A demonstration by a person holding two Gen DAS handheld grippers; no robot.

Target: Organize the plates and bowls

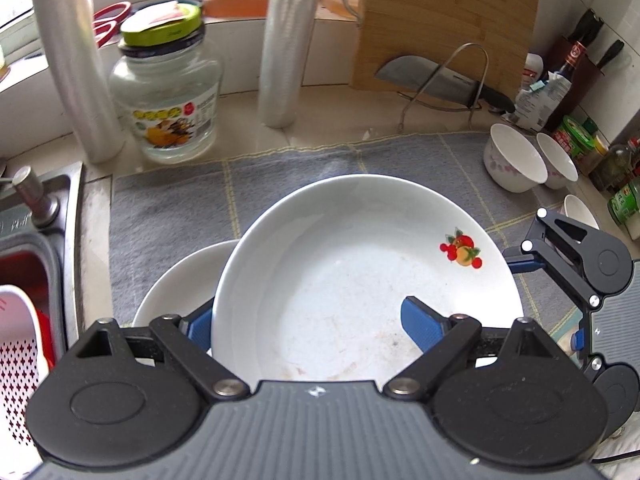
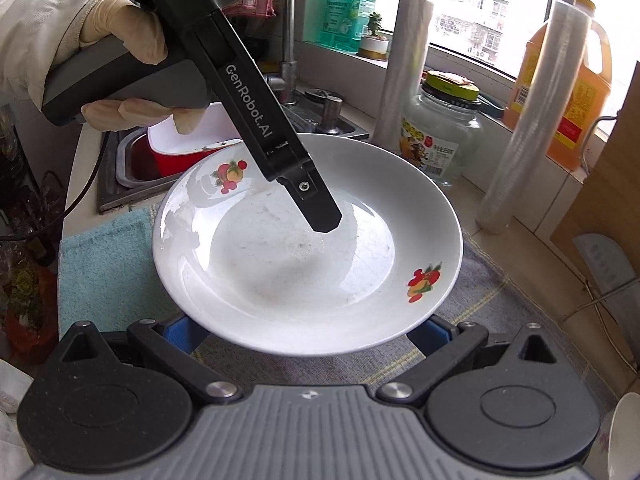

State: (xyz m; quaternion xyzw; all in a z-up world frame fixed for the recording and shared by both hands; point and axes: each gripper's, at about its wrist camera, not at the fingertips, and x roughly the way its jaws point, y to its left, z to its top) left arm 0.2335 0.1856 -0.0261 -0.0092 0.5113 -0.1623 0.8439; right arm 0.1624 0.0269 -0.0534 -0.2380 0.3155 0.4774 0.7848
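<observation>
Between the fingers of my left gripper (image 1: 308,320) I hold a white deep plate (image 1: 360,264) with small fruit prints on its wall. One blue pad lies inside the plate on its floor, and the other pad is outside, under the left rim, so the gripper is pinching the plate through its wall. The plate is raised and tilted, clear of the grey cloth (image 1: 168,216) that covers the tabletop (image 1: 320,136). Under it, on the left side of this gripper, a second plate (image 1: 176,276) rests on the cloth.

My right gripper (image 2: 308,332) has its fingers spread wide. The near rim of the deep plate lies just over its two blue pads; I cannot tell if they touch the plate. From this side I see my gloved hand (image 2: 120,40) around the handle of the left gripper.

Far ahead and to the right of the left gripper, two small bowls (image 1: 514,160) stand side by side at the edge of the cloth. Ahead to the left is a glass jar (image 1: 168,92), and the sink (image 1: 60,208) is at the far left.
</observation>
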